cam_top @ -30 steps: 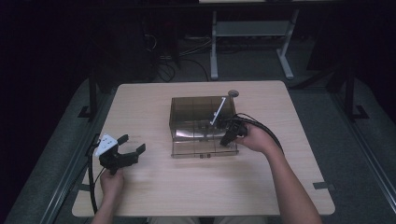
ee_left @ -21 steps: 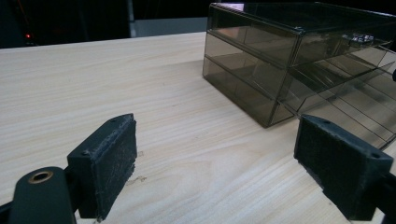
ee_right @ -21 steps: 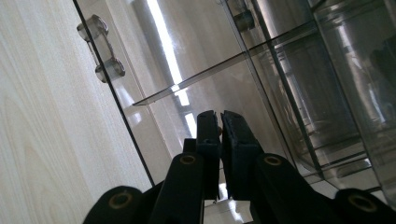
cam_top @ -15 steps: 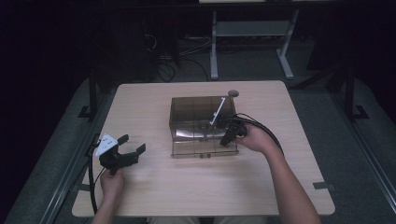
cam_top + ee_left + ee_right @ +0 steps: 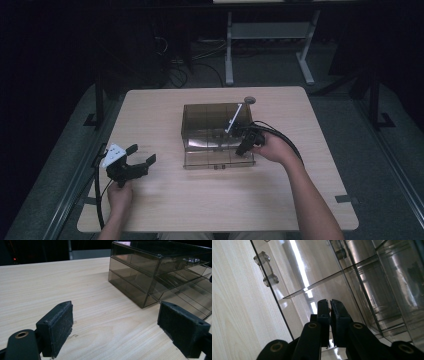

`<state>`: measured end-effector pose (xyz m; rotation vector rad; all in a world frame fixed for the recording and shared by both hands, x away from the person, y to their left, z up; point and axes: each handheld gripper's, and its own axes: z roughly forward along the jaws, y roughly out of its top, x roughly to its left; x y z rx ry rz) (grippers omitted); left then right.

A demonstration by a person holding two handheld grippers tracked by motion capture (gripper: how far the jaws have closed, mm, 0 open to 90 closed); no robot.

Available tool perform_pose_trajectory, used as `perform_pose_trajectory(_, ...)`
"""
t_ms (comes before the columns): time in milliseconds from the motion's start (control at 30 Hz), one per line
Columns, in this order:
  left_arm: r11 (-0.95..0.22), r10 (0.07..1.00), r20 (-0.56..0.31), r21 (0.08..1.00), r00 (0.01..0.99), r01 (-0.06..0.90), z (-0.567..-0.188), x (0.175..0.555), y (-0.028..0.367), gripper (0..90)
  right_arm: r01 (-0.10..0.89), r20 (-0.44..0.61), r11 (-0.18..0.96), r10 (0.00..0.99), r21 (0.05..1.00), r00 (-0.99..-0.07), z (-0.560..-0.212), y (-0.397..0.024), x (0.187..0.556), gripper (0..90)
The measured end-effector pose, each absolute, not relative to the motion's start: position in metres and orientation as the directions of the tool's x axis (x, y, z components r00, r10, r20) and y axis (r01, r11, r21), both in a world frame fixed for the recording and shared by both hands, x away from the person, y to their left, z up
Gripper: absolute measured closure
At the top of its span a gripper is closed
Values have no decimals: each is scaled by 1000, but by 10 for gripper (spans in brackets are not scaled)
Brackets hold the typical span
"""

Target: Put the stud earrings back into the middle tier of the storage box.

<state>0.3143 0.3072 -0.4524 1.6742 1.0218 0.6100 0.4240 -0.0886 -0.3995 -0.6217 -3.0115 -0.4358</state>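
A smoked see-through drawer box stands at the table's middle, its bottom drawer pulled out toward me, with a small handle at the front. My right gripper sits at the drawer's right front corner, jaws shut. In the right gripper view the right gripper points into the clear drawer, the handle to its upper left; I cannot tell if anything thin is pinched. My left gripper rests open near the table's left front. In the left gripper view the left gripper frames bare wood, the box beyond.
The wooden table has free room in front and on the left. A small round disc lies behind the box. A pale streak slants across the box top. Dark floor, cables and a metal stand lie beyond the far edge.
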Motion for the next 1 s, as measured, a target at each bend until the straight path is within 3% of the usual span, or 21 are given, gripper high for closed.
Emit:
perform_pose_trajectory(533, -101, 856, -87, 938, 509, 331, -452, 314, 307, 128, 398, 91, 879, 389, 262, -917, -400, -88, 424, 839)
perform_pose_trajectory(1000, -104, 854, -87, 937, 512, 332, -452, 314, 307, 128, 398, 99, 864, 387, 309, -917, -385, -97, 415, 749)
